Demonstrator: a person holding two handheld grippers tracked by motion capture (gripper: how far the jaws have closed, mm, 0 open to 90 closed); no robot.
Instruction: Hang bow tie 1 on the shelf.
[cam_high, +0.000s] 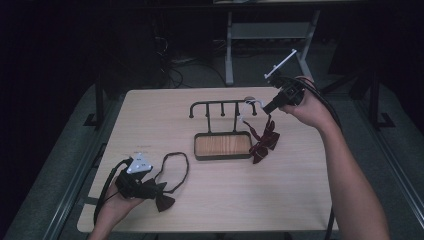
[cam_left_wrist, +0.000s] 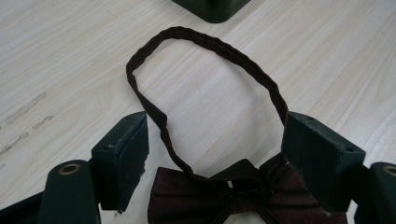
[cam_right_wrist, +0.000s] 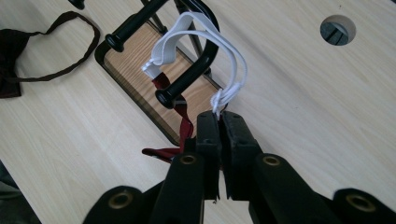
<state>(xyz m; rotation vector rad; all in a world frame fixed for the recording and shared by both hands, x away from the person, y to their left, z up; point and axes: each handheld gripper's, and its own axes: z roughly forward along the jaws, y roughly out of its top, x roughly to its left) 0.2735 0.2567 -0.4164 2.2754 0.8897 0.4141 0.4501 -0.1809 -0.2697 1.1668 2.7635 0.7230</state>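
White elastic band of the red bow tie is being pinched by the right gripper, jaws pressed together, and hooked over the rack. Left gripper is being held spread over the dark bow tie on the table. Next, likely: band seated on a peg, then released.

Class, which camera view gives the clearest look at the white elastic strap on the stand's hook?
The right gripper view: the white elastic strap loops over the stand's hook, its end pinched in the right gripper. The high view shows it only as a small white line by the stand.
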